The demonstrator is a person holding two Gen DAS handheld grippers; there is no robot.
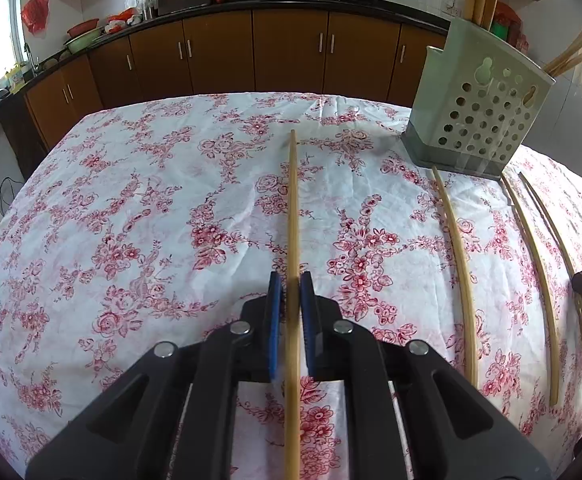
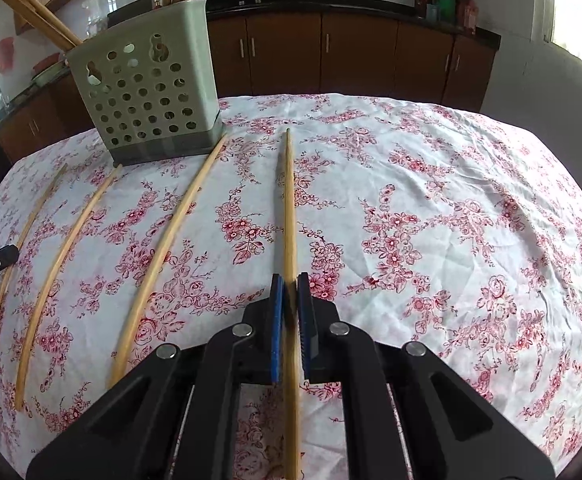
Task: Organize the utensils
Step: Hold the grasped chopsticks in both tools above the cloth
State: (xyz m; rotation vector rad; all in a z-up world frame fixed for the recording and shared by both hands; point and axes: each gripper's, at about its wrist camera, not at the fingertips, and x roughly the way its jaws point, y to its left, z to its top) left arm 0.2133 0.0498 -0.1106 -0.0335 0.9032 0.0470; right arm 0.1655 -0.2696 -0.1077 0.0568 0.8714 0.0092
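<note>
two black hand-held grippers [image 1: 291,280] [image 2: 290,282], each clenched on a slender bamboo chopstick [image 1: 293,208] [image 2: 288,200] over floral cloth [image 1: 131,200]

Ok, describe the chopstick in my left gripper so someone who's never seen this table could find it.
Start at the table with the red-flowered cloth and the pale green perforated holder standing on it. Four chopsticks run in a row in front of it. Yours is the end chopstick at the far left, clamped in the left gripper, farthest from the holder.
</note>
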